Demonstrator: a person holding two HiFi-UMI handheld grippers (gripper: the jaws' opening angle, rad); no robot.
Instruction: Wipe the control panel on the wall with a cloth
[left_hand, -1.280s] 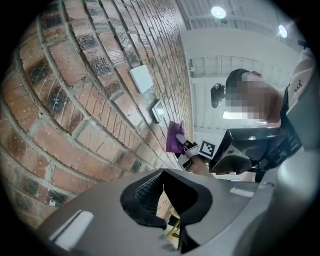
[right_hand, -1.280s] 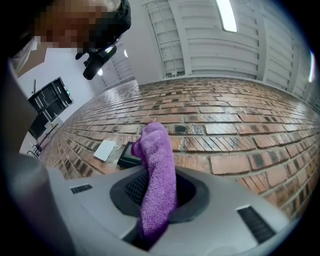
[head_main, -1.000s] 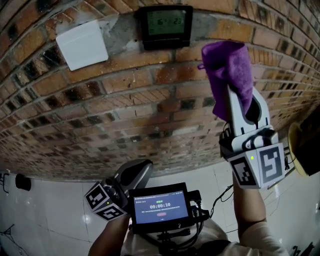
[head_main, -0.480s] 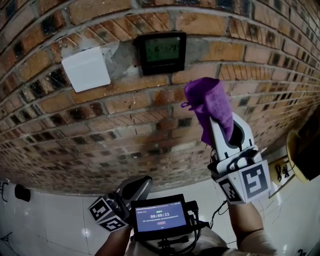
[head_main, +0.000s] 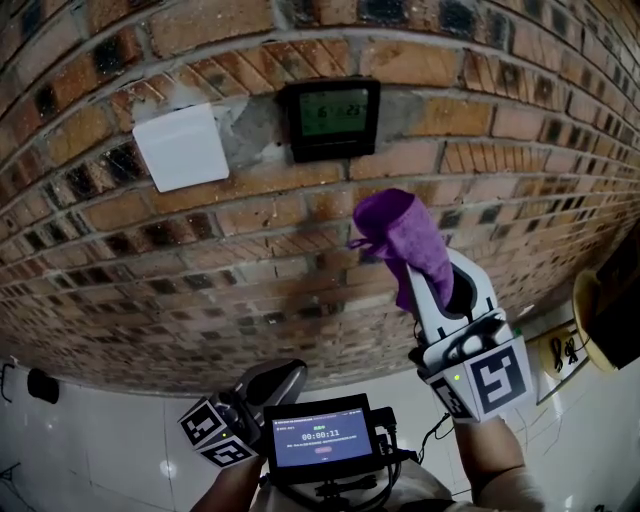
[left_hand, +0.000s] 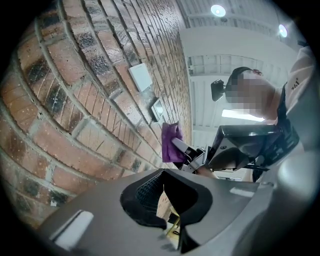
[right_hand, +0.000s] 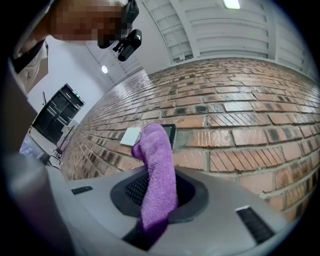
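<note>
The purple terry cloth (head_main: 403, 243), a soft rolled bundle, is clamped in the jaws of the right hand-held gripper (head_main: 430, 290). Its long axis runs up and left, and its rounded free end points at the brick wall (head_main: 500, 170) below and right of the dark rectangular control panel (head_main: 330, 118), clear of it. A smooth white square plate (head_main: 182, 147) sits at upper left. The left hand-held gripper (head_main: 278, 370), at lower centre, has its jaws together and empty. Compared with one second ago, the cloth sits lower and further left relative to the panel.
</note>
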